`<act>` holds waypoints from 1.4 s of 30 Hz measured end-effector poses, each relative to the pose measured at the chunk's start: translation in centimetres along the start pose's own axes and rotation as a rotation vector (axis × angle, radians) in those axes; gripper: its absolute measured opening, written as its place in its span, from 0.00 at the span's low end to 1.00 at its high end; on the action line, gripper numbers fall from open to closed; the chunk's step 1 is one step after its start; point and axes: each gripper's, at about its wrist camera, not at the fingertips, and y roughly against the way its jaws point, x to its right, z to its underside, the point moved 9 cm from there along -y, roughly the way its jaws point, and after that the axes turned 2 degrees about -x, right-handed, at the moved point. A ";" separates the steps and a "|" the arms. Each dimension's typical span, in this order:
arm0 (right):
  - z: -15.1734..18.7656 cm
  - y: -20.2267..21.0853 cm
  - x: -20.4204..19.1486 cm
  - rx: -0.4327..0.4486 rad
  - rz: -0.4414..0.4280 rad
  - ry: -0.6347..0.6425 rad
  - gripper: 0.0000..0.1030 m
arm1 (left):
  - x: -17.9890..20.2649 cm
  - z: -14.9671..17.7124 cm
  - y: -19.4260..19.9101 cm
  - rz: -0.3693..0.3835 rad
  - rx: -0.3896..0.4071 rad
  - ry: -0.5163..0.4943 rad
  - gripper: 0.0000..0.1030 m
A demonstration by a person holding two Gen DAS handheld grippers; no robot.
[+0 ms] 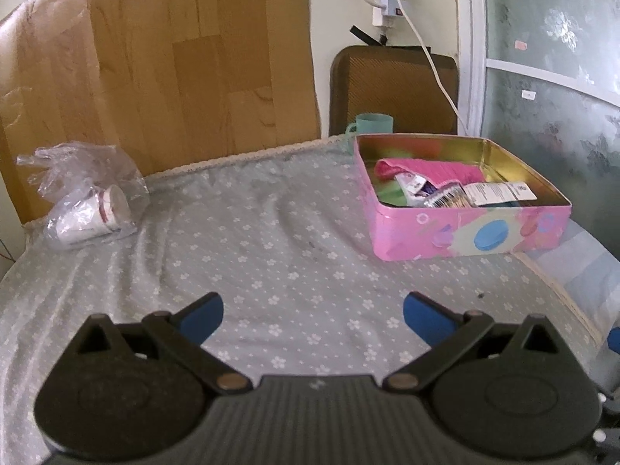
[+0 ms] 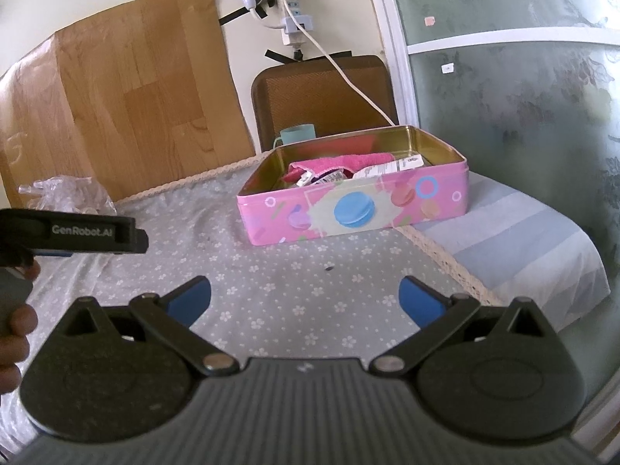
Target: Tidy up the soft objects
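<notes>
Both claws, left claw [image 1: 312,316] and right claw [image 2: 304,298], hang spread and empty over the tabletop, with the tin [image 1: 465,232] ahead and right of the left claw already holding the pink cloth [image 1: 426,170], so sorting seems finished, leaving only withdrawal.

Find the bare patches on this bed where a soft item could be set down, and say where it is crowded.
Free: the floral sheet between the plastic bag and the pink tin, and ahead of both open grippers. Also the striped bedding right of the tin. Crowded: inside the tin, holding a pink towel and packets.
</notes>
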 end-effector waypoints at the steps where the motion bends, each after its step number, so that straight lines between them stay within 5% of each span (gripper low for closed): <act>1: 0.0 0.0 0.1 0.000 0.001 -0.003 1.00 | 0.2 0.0 -0.1 0.002 -0.004 -0.002 1.00; 42: 0.1 -0.8 2.1 -0.016 0.010 -0.047 1.00 | 4.1 1.3 -1.7 0.017 -0.051 -0.112 1.00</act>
